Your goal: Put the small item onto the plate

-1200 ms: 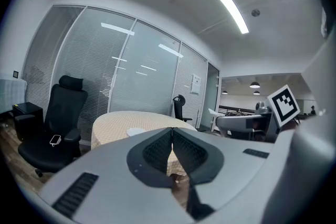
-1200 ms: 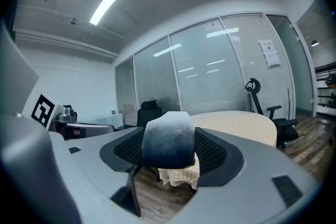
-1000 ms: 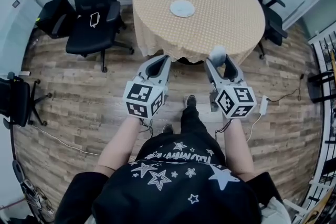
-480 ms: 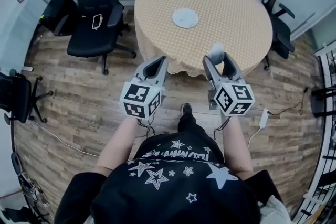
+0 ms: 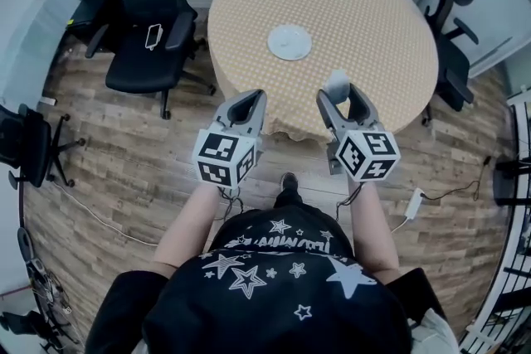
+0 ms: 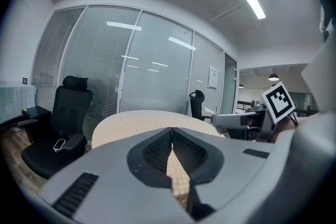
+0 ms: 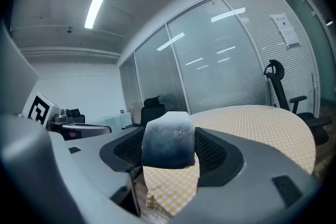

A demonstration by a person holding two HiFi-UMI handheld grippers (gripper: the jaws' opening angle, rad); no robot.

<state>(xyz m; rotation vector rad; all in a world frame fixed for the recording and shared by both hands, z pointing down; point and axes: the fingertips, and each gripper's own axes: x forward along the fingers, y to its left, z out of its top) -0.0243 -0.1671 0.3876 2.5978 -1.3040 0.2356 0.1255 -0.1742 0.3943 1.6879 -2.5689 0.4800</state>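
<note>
A round table [image 5: 373,21] with a yellow checked cloth carries a small pale plate [image 5: 289,41] near its middle. My right gripper [image 5: 336,93] is shut on a small grey-white rounded item [image 5: 337,83], held over the table's near edge. In the right gripper view the small item [image 7: 168,139] fills the gap between the dark pads [image 7: 212,152]. To the left my left gripper [image 5: 247,105] hangs at the table's near edge with its jaws closed together and nothing between them. The left gripper view shows its pads [image 6: 156,152] meeting, with the table [image 6: 142,120] beyond.
A black office chair [image 5: 149,21] with a phone [image 5: 152,34] on its seat stands left of the table. Another black chair [image 5: 452,54] stands at the right. Part of a further chair [image 5: 25,153] sits at the far left. A cable and white adapter [image 5: 412,203] lie on the wooden floor.
Both grippers have come closer to the table; the right one with the item now reaches over its near edge. Neither grip has changed.
</note>
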